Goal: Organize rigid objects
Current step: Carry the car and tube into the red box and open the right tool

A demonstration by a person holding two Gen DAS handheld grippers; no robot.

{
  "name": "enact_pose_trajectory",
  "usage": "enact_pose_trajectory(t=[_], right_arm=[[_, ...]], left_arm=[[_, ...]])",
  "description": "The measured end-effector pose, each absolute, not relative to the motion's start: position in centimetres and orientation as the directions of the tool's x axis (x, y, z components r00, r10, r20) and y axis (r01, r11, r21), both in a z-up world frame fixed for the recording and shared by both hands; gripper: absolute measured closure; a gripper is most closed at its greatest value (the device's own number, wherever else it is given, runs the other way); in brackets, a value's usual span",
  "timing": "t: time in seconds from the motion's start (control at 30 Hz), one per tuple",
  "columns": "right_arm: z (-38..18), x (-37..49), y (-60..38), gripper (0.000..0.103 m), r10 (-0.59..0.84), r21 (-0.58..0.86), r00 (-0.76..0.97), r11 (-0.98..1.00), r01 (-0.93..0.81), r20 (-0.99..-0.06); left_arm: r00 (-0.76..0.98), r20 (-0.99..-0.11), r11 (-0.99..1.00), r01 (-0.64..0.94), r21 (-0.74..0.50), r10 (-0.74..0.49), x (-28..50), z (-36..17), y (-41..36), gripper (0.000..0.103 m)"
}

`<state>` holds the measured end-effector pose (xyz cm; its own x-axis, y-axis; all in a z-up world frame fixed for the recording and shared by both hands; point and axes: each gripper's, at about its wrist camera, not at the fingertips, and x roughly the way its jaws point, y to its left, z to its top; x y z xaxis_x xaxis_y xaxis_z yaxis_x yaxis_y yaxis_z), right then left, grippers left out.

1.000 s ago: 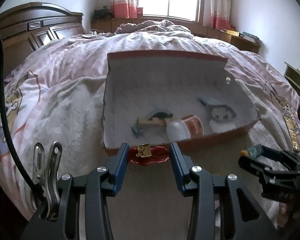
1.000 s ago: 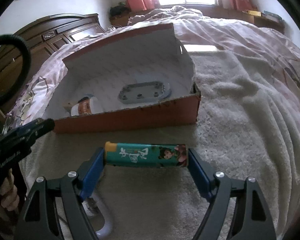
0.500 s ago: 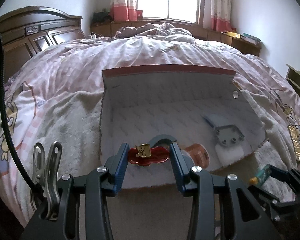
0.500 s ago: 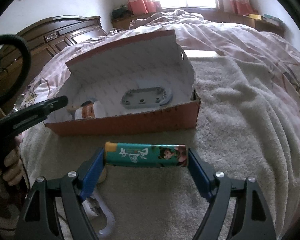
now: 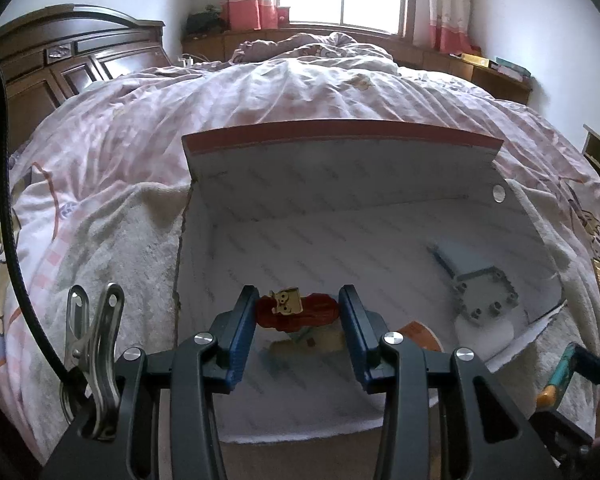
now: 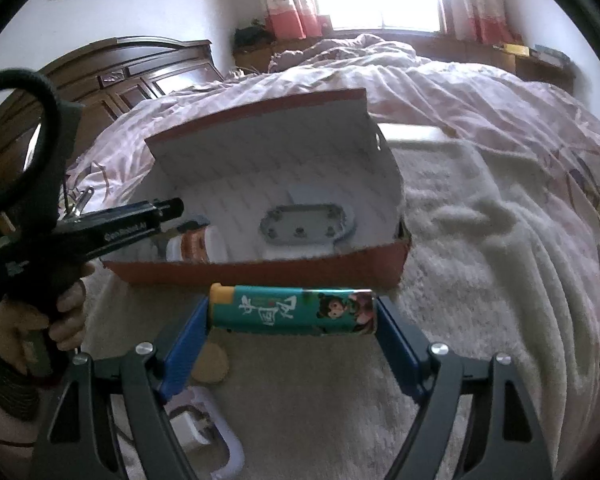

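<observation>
My left gripper [image 5: 298, 312] is shut on a small dark red piece with a gold clasp [image 5: 296, 311], held over the inside of the open orange cardboard box [image 5: 340, 140]. On the box floor lie a grey perforated plate [image 5: 482, 298], an orange-labelled white bottle [image 5: 420, 334] and other pieces half hidden behind the fingers. My right gripper [image 6: 292, 314] is shut endwise on a teal printed tube with a yellow cap [image 6: 292, 312], just in front of the box's front wall [image 6: 260, 276]. The left gripper [image 6: 140, 224] shows reaching over the box's left end.
The box sits on a cream fleece blanket [image 6: 480, 240] over a pink quilted bed [image 5: 300, 92]. A dark wooden headboard [image 5: 60, 64] stands at left. A white handled object [image 6: 208, 440] and a tan disc [image 6: 212, 364] lie below my right gripper. A hand [image 6: 28, 332] holds the left tool.
My left gripper has moved forward with the red piece, from in front of the box's front wall to over its inside. The right gripper and its tube have stayed put.
</observation>
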<state>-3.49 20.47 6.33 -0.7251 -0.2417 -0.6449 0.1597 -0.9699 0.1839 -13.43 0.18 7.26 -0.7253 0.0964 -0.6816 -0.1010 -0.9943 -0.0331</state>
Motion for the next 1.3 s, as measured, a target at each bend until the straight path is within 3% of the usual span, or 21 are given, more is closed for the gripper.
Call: enact_pose_trajectory(t=[0.63, 1.3], right_arm=[[8.6, -9.2, 17.7, 0.019, -0.224, 0.089, -0.780, -0.973, 0.213, -0.585], [5.9, -14.2, 18.3, 0.019, -0.167, 0.080, -0.742, -0.985, 0.152, -0.649]], left_arm=[[-0.706, -0.706, -0.998, -0.064, -0.015, 0.056, -15.8, 5.4, 0.4, 0.061], [-0.736, -0.677, -0.999, -0.037, 0.030, 0.007, -15.7, 5.0, 0.8, 0.061]])
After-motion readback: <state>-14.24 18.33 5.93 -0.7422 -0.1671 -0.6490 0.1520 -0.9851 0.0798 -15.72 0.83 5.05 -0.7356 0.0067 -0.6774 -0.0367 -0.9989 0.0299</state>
